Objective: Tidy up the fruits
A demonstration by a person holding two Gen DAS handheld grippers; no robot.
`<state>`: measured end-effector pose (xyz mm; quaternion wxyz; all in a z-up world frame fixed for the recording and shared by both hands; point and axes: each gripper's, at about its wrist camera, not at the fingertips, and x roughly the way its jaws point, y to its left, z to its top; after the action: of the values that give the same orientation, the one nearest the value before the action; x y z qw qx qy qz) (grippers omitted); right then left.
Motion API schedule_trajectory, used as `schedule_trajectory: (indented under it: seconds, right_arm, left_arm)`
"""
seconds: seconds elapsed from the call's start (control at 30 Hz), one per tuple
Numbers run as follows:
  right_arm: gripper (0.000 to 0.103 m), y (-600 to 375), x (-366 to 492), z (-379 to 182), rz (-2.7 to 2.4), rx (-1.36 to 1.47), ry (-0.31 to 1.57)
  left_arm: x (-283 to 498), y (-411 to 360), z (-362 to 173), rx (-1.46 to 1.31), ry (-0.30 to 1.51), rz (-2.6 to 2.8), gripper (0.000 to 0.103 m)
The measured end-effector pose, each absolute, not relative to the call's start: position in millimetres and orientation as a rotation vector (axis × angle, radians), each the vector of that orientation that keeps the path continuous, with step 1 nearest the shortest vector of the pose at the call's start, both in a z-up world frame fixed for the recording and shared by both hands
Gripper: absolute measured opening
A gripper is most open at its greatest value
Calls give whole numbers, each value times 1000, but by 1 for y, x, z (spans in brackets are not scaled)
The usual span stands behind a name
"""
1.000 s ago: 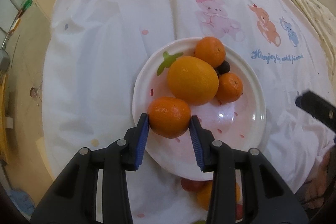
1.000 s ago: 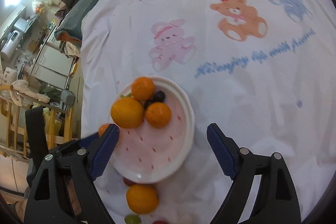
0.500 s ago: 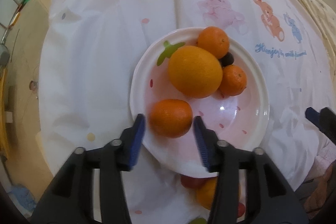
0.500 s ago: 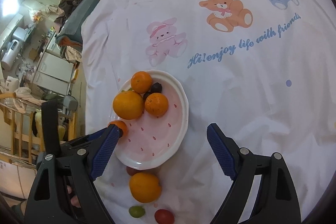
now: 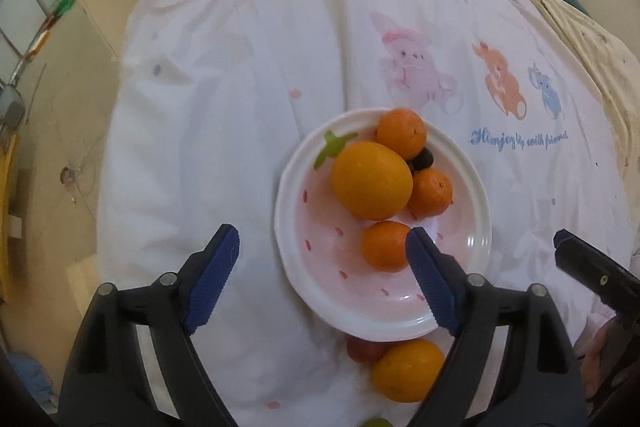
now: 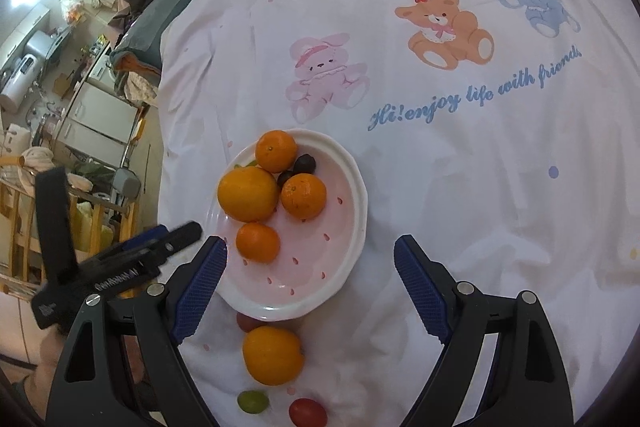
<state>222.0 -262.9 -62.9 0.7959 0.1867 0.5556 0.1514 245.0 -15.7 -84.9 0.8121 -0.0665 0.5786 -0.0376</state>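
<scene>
Between picks: left gripper (image 5: 322, 277) fingers apart, empty, over white strawberty-print plate (image 5: 476, 259) holding small orange mandarin (image 5: 385, 245). Right gripper (image 6: 310, 283) fingers apart too. Next, likely: grab loose round orange (image 6: 273, 355) on white cartoon bedsheet (image 6: 440, 207), just beside plate.

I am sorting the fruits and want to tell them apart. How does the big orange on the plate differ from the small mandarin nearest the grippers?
The big orange is clearly larger and more yellow-orange; the small mandarin is deeper orange. The big orange touches other fruits at the far side of the plate; the small mandarin lies alone, nearer the front rim. Both are round, rest in the plate, and are held by no gripper.
</scene>
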Motion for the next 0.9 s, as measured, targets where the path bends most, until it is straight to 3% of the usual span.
schedule_trajectory:
  seconds: [0.9]
  right_arm:
    - [88,-282,146,-30,235,368,1056]
  left_arm:
    - [158,-10,-18,-137,996,-134,84]
